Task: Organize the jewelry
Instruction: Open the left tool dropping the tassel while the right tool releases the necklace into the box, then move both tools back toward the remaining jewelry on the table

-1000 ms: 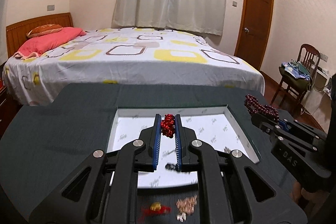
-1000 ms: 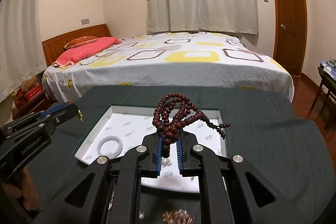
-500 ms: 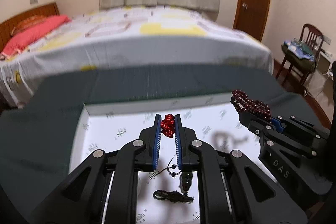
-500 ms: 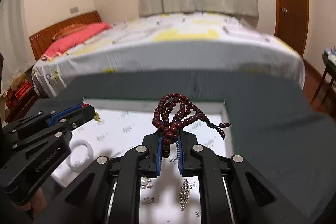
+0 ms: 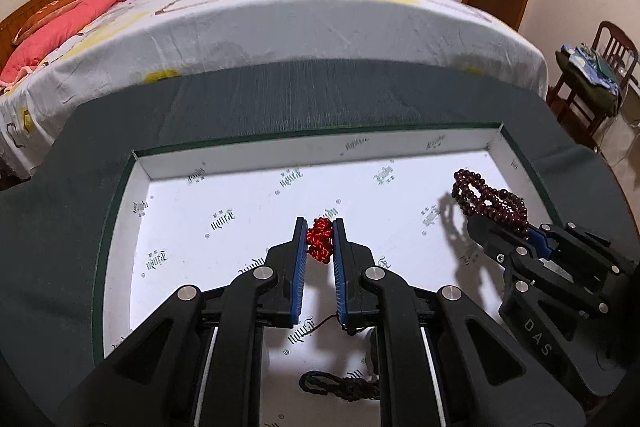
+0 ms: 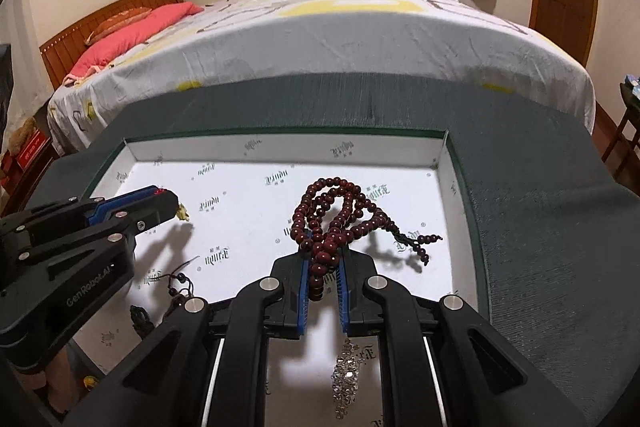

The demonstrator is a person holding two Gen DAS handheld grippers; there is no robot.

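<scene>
Fingers with red knot, now lower over white tray.

The white tray floor lies bare across the centre and upper left of the left wrist frame, bounded by low walls at the far and side edges. In the right wrist frame, the left gripper occupies the left side above the floor; a dark cord bracelet and a silver chain lie along the bottom. The hanging bead necklace blocks the centre right.
</scene>
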